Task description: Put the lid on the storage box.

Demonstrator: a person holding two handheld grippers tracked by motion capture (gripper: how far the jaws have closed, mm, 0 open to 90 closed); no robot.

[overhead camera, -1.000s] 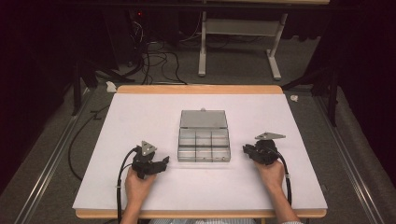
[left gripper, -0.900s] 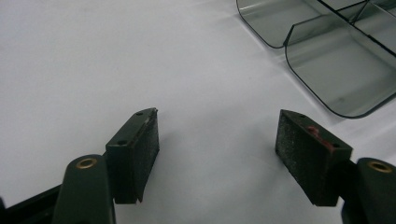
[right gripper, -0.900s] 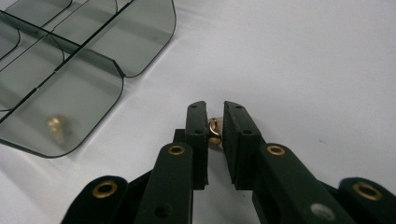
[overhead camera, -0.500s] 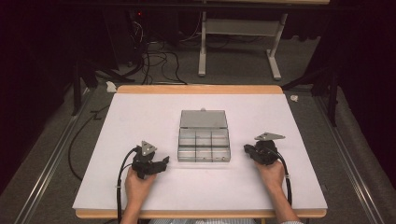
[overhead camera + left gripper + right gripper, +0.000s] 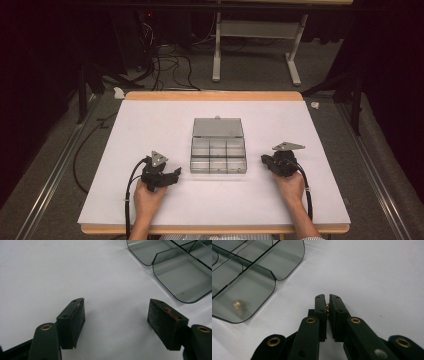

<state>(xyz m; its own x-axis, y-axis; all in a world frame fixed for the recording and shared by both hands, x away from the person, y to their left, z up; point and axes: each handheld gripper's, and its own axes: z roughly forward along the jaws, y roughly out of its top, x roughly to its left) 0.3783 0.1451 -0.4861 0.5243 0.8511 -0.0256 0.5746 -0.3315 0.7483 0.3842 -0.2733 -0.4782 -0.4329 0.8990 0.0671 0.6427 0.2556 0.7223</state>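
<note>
- High view: a clear, smoke-tinted plastic organiser box [image 5: 218, 155] sits in the middle of the white worktop [image 5: 150, 125], its flat lid [image 5: 218, 128] laid open away from the person. Thin dividers split the tray into small rectangular compartments in two rows; what lies in them is too small to make out here.
- High view: the left gripper [image 5: 172, 176] rests on the worktop just beside the box's near left corner, in the person's left hand [image 5: 146, 197]. The right gripper [image 5: 264, 161] rests just beside the box's right side, in the right hand [image 5: 291, 186]. Each carries a grey three-cornered plate and a trailing black cable.
- Left gripper view: the left gripper [image 5: 116, 315] has its jaws wide apart, with bare worktop between them. Its pads [image 5: 79, 315] are flat, dark and rough-textured. The box's rounded, translucent corners [image 5: 175, 277] lie up and to the right, apart from the jaws.
- Right gripper view: the right gripper [image 5: 327, 305] has just been closing and its jaws are pressed on a small copper-coloured piece [image 5: 327, 307], a glint between the pads; its shape is hard to tell. To the left, the nearest round-cornered compartment holds a small brass-coloured part [image 5: 239, 305], blurred through the tinted wall.
</note>
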